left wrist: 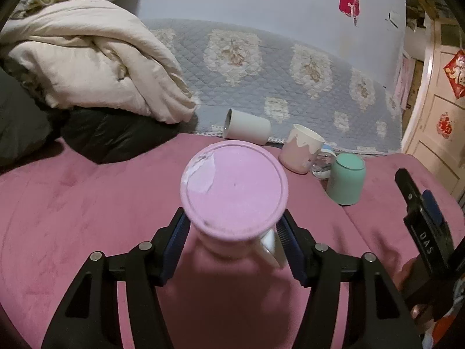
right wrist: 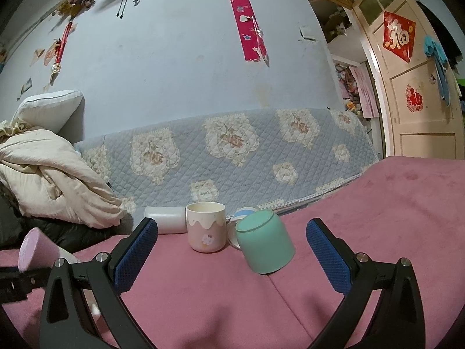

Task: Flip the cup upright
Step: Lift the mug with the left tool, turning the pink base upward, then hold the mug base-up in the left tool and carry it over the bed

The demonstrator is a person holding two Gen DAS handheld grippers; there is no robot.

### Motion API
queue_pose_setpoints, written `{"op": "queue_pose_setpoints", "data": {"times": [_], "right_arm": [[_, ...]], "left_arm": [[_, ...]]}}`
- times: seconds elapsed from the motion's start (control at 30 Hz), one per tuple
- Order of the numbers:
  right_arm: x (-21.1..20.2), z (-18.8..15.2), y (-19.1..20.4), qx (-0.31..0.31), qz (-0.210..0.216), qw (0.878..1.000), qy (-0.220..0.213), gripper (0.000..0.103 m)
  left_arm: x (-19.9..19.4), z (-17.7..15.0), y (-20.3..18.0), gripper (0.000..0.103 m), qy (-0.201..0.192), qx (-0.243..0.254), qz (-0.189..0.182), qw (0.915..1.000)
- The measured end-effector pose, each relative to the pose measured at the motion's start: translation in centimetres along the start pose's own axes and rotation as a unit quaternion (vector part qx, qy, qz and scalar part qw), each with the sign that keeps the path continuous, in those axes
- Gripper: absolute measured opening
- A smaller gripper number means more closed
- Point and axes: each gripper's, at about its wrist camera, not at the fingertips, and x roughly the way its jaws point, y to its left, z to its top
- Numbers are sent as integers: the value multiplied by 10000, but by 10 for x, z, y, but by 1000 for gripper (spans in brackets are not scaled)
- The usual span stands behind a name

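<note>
Pink plush bedspread (right wrist: 363,218) covers the surface, backed by a blue quilted cover (right wrist: 232,157) and pale blue wall (right wrist: 174,43). Left gripper (left wrist: 232,232) pinches the upside-down pink cup (left wrist: 234,192); right gripper (right wrist: 232,244) jaws stand spread before the mint cup (right wrist: 263,241).

Five cups, perhaps: pink cup (left wrist: 234,192), white cup (left wrist: 247,127), cream mug (left wrist: 300,148), green cup (left wrist: 347,179), half-hidden clear cup (left wrist: 324,163).
</note>
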Motion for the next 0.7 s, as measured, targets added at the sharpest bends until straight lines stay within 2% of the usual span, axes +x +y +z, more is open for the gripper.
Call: {"op": "queue_pose_setpoints", "data": {"times": [0.07,0.3,0.43,0.7], "right_arm": [[0,0,0,7,-1,10000,1,103],[0,0,0,0,-1,10000,0,103],[0,1,0,4,-2,10000,-2,103],[1,0,1,4,1,10000,-1,103]], "left_arm": [[4,6,6,60,77,-120,-98,9999],[4,9,7,60,56,-46,-224,9997],[-6,7,-2,58,-138,234,-192,9994],[-9,-6,-16,58,-168,652,-38,9977]]}}
